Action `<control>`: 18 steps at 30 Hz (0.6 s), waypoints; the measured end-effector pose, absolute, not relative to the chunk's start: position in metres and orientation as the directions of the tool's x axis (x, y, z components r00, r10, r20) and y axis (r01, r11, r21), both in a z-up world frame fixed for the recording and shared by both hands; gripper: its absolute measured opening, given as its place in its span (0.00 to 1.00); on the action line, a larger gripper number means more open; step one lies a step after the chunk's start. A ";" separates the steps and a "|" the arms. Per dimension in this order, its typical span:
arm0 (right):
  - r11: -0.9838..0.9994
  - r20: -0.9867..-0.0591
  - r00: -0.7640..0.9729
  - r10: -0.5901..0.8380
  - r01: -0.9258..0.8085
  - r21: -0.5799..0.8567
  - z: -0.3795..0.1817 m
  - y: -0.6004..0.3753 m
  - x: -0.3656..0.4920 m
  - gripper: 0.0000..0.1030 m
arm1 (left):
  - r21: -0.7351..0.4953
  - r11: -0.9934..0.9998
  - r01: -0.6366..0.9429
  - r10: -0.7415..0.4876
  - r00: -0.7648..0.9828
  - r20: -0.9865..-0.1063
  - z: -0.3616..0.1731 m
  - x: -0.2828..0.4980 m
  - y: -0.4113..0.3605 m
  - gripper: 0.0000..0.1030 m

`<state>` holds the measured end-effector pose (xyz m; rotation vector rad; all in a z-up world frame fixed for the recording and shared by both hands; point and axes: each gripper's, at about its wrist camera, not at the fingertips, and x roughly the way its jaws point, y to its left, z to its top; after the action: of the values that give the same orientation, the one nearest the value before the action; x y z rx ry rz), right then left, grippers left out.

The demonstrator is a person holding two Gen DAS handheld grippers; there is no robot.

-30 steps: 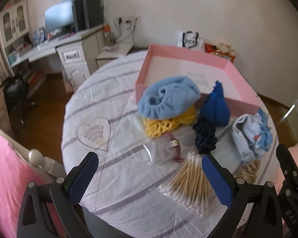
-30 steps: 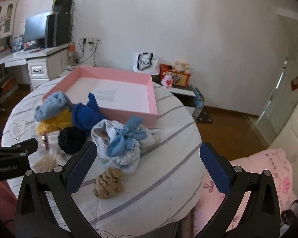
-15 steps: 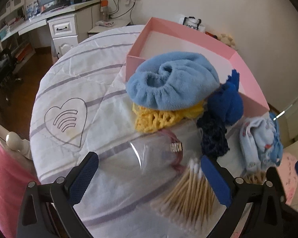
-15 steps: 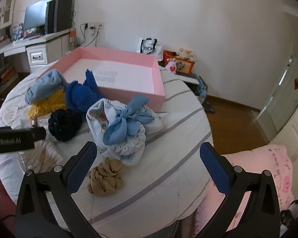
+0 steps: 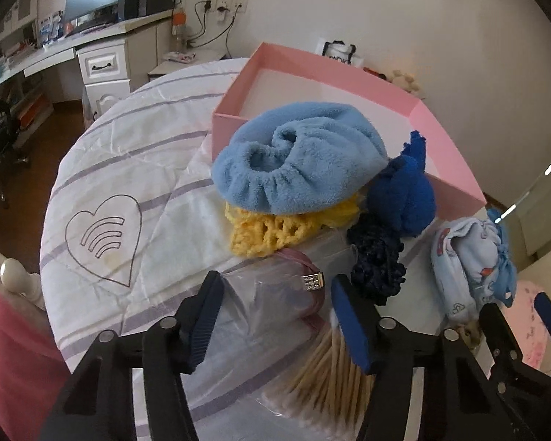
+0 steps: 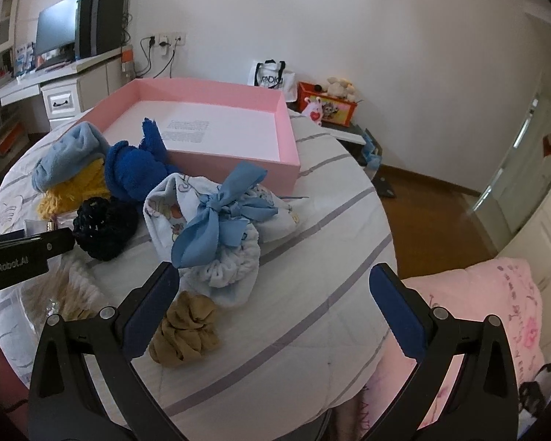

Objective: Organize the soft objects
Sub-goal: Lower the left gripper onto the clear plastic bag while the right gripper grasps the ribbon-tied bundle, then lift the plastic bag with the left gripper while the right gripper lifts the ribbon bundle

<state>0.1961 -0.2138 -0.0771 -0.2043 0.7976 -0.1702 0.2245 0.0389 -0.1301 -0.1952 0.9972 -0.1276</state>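
Left gripper, marked "GenRobot.AI", has narrowed over clear bag.

Both grippers, left gripper and right gripper, share black plastic frames, silver screws and ribbed blue pads; white "GenRobot.AI" lettering marks one side.

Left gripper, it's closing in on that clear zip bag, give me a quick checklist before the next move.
1. Clear zip bag between the left gripper jaws: ok.
2. Jaws clamped on the bag: not ok, a gap shows.
3. Cotton swabs clear of the right-side jaw: not ok, they lie right under it.
4. Pink box empty to receive items: ok.
5. Right gripper open and holding nothing: ok.
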 end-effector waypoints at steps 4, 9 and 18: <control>0.967 -0.688 0.689 -0.227 0.075 -0.244 -0.076 -0.212 0.196 1.00 | -0.227 0.973 0.034 -0.208 0.547 -0.811 -0.125 0.216 0.043 0.48; 0.970 -0.688 0.693 -0.213 0.066 -0.234 -0.075 -0.211 0.196 1.00 | -0.200 0.979 0.046 -0.190 0.569 -0.800 -0.118 0.203 0.048 0.47; 0.982 -0.770 0.621 -0.147 0.000 -0.188 -0.098 -0.199 0.230 1.00 | -0.167 0.986 0.030 -0.153 0.578 -0.801 -0.113 0.190 0.058 0.49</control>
<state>0.2299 -0.1994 -0.0982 -0.1763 0.8979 -0.0848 0.1897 0.0584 -0.1128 -0.1401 0.9492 -0.1078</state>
